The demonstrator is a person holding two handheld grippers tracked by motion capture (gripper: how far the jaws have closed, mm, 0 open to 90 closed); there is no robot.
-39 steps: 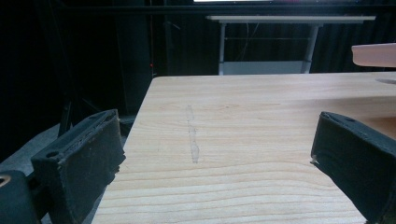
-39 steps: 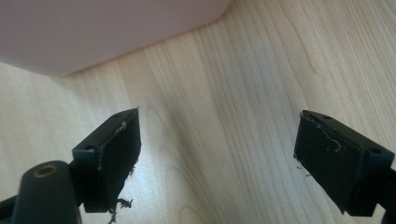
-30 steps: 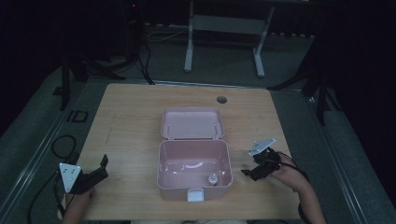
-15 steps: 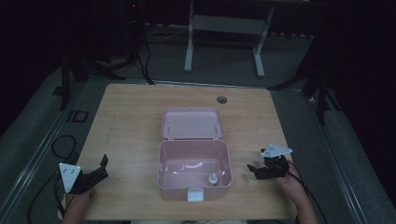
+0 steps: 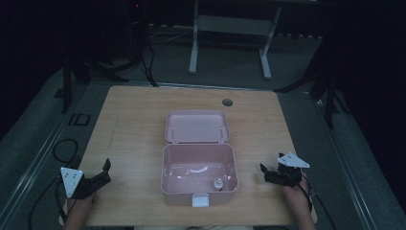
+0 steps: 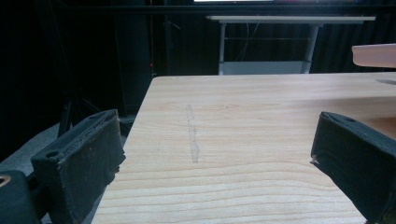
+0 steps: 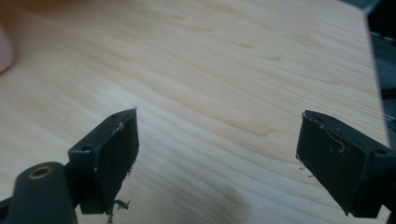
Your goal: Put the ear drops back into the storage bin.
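Right now my left gripper (image 5: 104, 171) rests at the near left corner of the wooden table (image 5: 134, 124), jaws spread wide with nothing between them. Likewise my right gripper (image 5: 264, 172) sits near the right edge, jaws wide apart and empty. Between them stands the open pink box (image 5: 198, 163), lid tipped back, a small bottle (image 5: 218, 184) inside.

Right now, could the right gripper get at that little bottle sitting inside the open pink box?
Probably yes. The right gripper sits just beside the pink box, jaws wide open and holding nothing. The lid is folded back, so the small bottle near the front right corner lies uncovered; only the box's right wall stands between them.
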